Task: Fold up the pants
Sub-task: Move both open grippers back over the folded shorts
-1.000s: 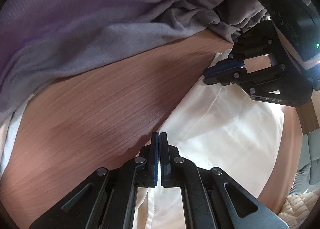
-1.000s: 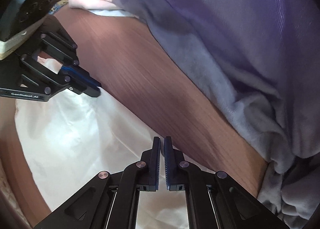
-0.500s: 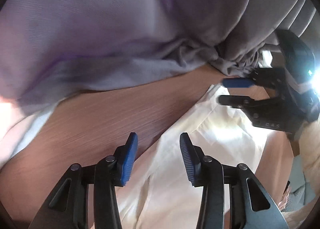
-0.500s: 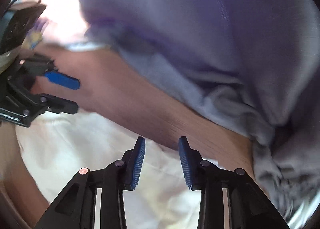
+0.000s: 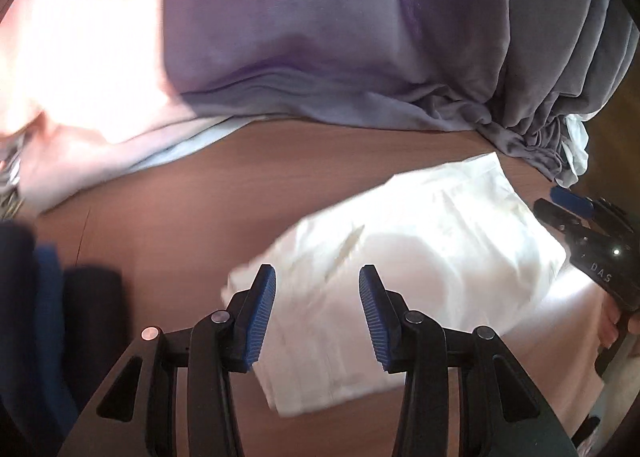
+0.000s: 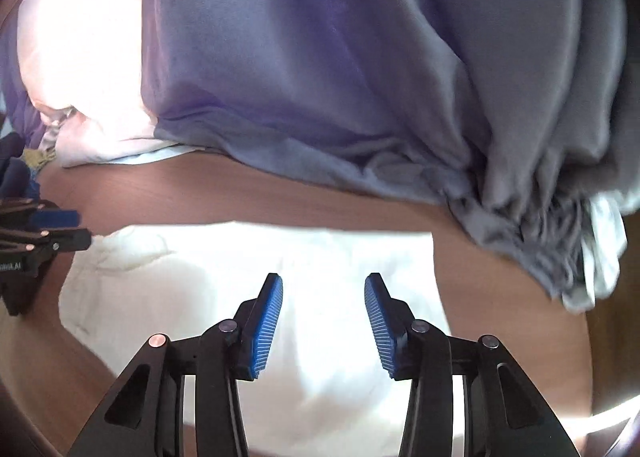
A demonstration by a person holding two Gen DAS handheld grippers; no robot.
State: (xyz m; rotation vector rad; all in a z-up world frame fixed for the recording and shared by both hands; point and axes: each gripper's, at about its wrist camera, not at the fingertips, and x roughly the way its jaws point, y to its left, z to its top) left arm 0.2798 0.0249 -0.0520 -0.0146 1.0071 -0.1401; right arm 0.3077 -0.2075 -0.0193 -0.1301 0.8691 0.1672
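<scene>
in the left wrist view we hold our left gripper (image 5: 316, 313) with its jaws spread wide and empty over the near left corner of the white pants (image 5: 416, 257), which lie folded into a compact block on the wooden table (image 5: 240, 185), so the fabric seems free to settle. in the right wrist view our right gripper (image 6: 323, 321) also hangs open and empty above the pants (image 6: 248, 269), likely clear of the cloth to judge the next fold, with the purple-grey fabric heap (image 6: 360, 77) bunched along the far side.

Both wrist cams look down close, sharing white pants (image 5: 420, 241) (image 6: 248, 265) & wood table (image 5: 240, 185).
</scene>
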